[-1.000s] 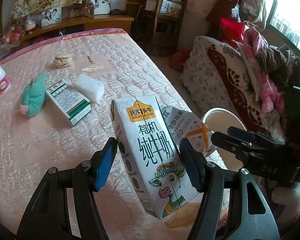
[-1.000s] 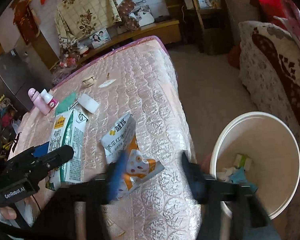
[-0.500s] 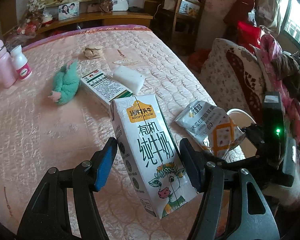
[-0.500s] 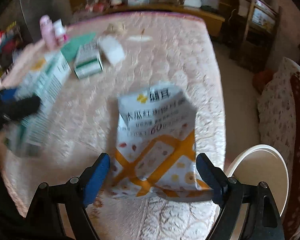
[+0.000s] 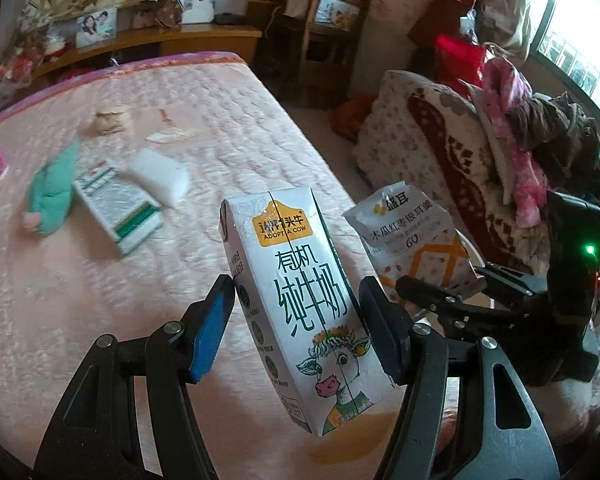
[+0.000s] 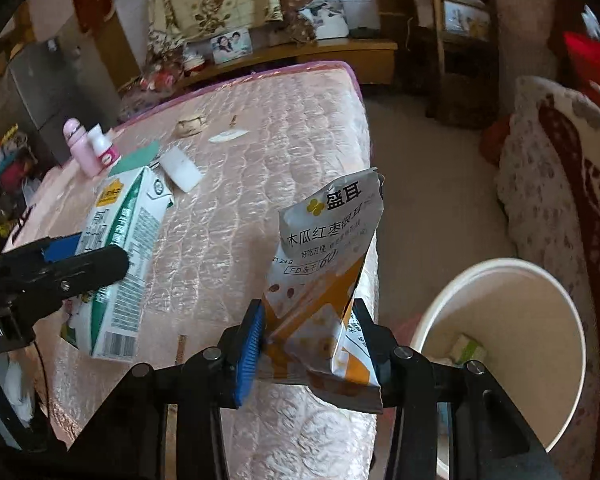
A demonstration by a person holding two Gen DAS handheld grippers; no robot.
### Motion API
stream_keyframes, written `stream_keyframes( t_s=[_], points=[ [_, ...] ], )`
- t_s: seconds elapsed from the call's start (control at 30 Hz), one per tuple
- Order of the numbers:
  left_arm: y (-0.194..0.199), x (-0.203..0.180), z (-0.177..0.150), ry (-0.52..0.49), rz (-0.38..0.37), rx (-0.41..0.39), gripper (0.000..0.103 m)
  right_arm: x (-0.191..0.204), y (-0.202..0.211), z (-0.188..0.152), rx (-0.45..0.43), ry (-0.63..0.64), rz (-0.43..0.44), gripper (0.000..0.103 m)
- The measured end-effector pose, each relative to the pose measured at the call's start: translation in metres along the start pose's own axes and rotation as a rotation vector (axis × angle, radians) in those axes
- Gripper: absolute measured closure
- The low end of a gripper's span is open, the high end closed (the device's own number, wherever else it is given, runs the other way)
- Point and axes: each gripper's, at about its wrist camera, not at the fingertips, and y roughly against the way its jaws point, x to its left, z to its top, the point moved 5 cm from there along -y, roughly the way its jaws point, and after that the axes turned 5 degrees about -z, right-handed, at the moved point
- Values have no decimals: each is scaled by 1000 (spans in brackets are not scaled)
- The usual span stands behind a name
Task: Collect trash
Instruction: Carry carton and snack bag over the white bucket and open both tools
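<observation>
From the left wrist, the left gripper [image 5: 296, 320] stays clamped on the milk carton [image 5: 300, 304], long axis upright, held over the bed [image 5: 60, 280].

From the right wrist, the right gripper [image 6: 306, 344] has just been closing and pinches the snack pouch [image 6: 324, 280], mouth upward; the white bin [image 6: 500, 280] stands just right of it, nearer this hand

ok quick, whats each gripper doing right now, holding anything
Left gripper: closed on the milk carton, held off the bed.
Right gripper: jaws have just closed on the snack pouch, which is gripped and lifted.
</observation>
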Motion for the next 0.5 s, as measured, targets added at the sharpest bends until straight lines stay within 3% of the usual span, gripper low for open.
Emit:
stream_keyframes(
  t_s=[0.17, 0.5],
  points=[
    [-12, -25, 6, -39, -15, 14, 40, -19, 17, -1, -34, -49, -12, 62],
    [-48, -86, 17, -127, -71, 38, 40, -91, 46, -14, -46, -160, -116, 62]
  ],
)
